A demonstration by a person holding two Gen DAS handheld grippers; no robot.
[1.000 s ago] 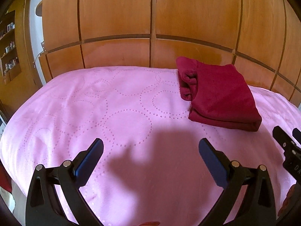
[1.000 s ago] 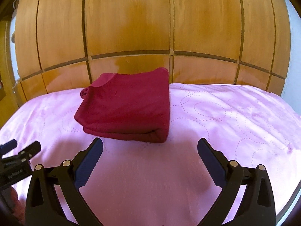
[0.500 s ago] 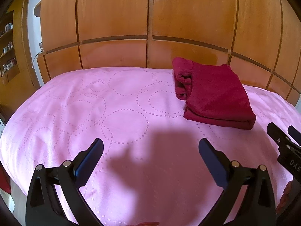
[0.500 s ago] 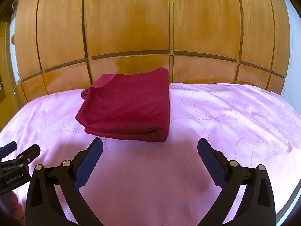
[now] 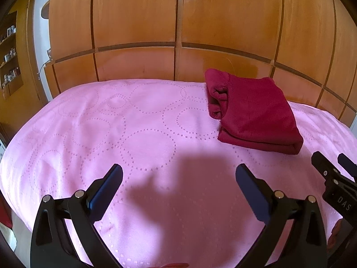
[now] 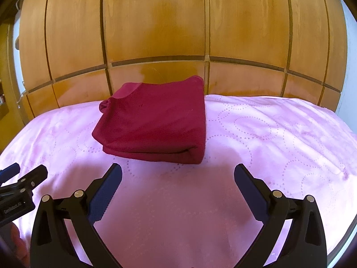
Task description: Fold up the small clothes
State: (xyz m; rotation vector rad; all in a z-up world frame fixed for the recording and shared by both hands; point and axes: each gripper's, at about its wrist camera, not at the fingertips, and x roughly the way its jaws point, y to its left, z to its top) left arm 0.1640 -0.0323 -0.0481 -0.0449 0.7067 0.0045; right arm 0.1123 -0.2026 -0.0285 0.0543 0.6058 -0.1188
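Observation:
A dark red garment [image 5: 252, 111] [image 6: 156, 120] lies folded into a thick rectangle on the pink bedspread [image 5: 133, 122] [image 6: 267, 134], close to the wooden wall. My left gripper [image 5: 178, 176] is open and empty, well short of the garment and to its left. My right gripper [image 6: 178, 174] is also open and empty, just in front of the garment's near folded edge, apart from it. The right gripper's tip [image 5: 330, 174] shows at the right edge of the left wrist view; the left gripper's tip [image 6: 26, 176] shows at the left edge of the right wrist view.
Wooden panelled doors [image 5: 178, 22] [image 6: 200, 33] rise right behind the bed. A shelf unit with small items [image 5: 9, 51] stands far left. The bedspread carries a dotted circle pattern and a shadow [image 5: 189, 189] of the grippers.
Both grippers have drawn back slightly from the folded garment, which now sits a little farther off in both views. The garment itself has not moved.

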